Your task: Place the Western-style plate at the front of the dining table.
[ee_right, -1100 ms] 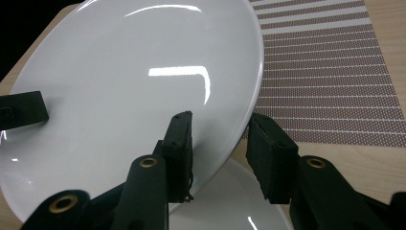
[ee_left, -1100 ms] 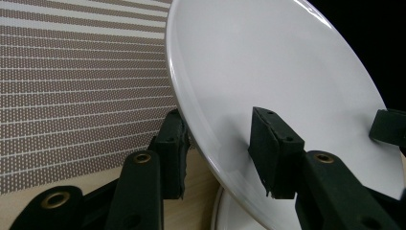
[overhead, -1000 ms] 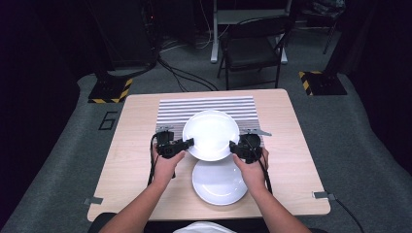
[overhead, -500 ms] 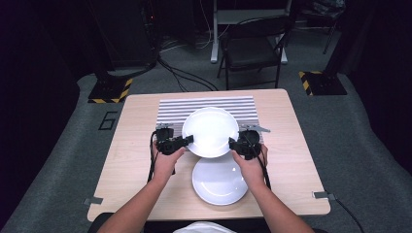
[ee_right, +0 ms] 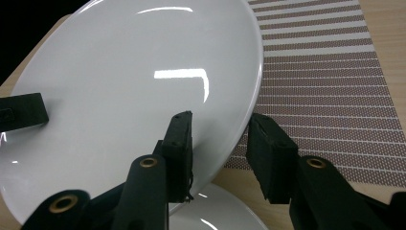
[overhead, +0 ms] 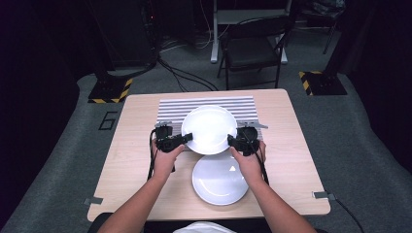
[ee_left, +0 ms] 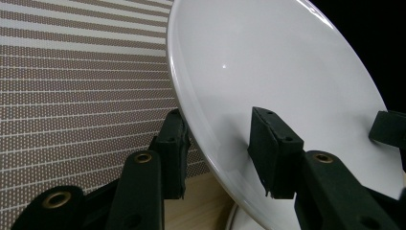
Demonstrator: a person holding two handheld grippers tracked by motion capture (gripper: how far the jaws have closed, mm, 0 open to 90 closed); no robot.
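Both grippers hold one white plate [overhead: 209,127] by its rim, lifted and tilted over the near edge of a striped placemat [overhead: 208,104]. My left gripper [overhead: 187,139] is shut on the plate's left rim, which sits between its pads [ee_left: 222,153]. On the opposite rim my right gripper [overhead: 232,141] is shut as well [ee_right: 222,155]. The plate [ee_left: 268,72] spans the left gripper view, and the right gripper's fingertip [ee_left: 389,128] shows at its far edge. A second white plate [overhead: 219,179] lies flat on the table just below the held one [ee_right: 134,96].
The wooden table [overhead: 131,145] has bare wood to the left and right of the plates. The placemat [ee_right: 330,76] runs across the table's far half. A folding chair [overhead: 252,48] and cables stand on the floor beyond the table.
The held plate and both grippers have crept slightly away from the person, toward the placemat. Both grips are unchanged.
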